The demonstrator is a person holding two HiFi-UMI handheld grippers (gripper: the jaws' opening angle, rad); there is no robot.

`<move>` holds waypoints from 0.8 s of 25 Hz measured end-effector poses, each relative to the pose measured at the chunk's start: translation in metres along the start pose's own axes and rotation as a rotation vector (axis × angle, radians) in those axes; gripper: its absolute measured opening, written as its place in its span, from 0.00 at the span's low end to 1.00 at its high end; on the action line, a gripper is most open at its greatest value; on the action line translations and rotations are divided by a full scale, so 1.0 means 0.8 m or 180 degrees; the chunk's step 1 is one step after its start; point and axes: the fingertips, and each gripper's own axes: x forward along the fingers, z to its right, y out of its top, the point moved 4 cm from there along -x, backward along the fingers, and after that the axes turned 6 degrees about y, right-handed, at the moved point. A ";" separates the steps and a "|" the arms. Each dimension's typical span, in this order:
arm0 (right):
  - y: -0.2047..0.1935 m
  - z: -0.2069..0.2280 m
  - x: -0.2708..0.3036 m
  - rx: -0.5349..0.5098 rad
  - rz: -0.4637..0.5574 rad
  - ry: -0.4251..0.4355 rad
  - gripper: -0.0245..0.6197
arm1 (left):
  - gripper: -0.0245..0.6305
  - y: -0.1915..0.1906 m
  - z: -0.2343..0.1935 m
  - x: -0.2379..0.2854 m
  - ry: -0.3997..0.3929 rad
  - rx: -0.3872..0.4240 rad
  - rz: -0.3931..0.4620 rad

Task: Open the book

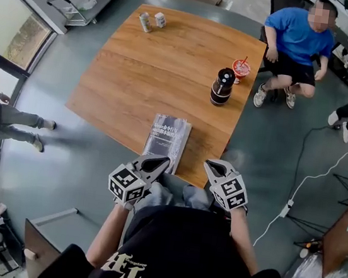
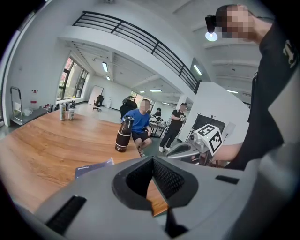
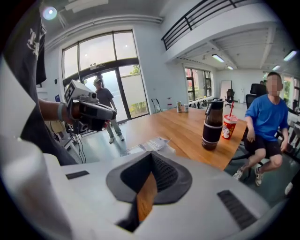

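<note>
One surface (image 1: 145, 68) carries one book (image 1: 166, 142), one dark flask (image 1: 221, 87), one red cup (image 1: 241, 68) and two cans, the left can (image 1: 145, 22) and the right can (image 1: 160, 19). Two tools show: the left tool (image 1: 156, 163) and the right tool (image 1: 215, 167). One seated person (image 1: 298, 43) and one standing person (image 1: 4, 122) are nearby.

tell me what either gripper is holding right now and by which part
Nothing is held: the left gripper and right gripper are both empty, short of the closed book.
</note>
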 end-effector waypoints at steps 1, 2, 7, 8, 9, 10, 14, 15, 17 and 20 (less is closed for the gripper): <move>-0.005 0.003 0.008 -0.0002 -0.0015 0.0056 0.02 | 0.05 -0.005 0.002 0.001 0.0020 -0.0012 -0.0033; -0.010 0.006 0.016 -0.0012 -0.0036 0.0109 0.02 | 0.05 -0.009 0.005 0.002 0.0036 -0.0025 -0.0060; -0.030 0.017 0.057 -0.0089 -0.0174 0.0340 0.02 | 0.05 -0.025 0.021 0.008 0.0076 -0.0025 -0.0148; -0.034 0.018 0.066 -0.0078 -0.0194 0.0388 0.02 | 0.05 -0.029 0.024 0.008 0.0082 -0.0029 -0.0167; -0.038 0.019 0.074 -0.0044 -0.0205 0.0438 0.02 | 0.05 -0.032 0.028 0.008 0.0090 -0.0035 -0.0187; -0.042 0.020 0.082 0.0013 -0.0213 0.0490 0.02 | 0.05 -0.035 0.031 0.008 0.0099 -0.0040 -0.0204; -0.059 0.020 0.111 0.0211 -0.0269 0.0639 0.02 | 0.05 -0.049 0.043 0.001 0.0179 -0.0094 -0.0236; -0.063 0.020 0.119 0.0213 -0.0301 0.0655 0.02 | 0.05 -0.051 0.044 -0.001 0.0203 -0.0113 -0.0229; -0.069 0.018 0.137 0.0140 -0.0380 0.0654 0.02 | 0.05 -0.059 0.043 -0.005 0.0251 -0.0187 -0.0231; -0.080 0.010 0.162 -0.0056 -0.0568 0.0644 0.02 | 0.05 -0.070 0.040 -0.008 0.0244 -0.0235 -0.0261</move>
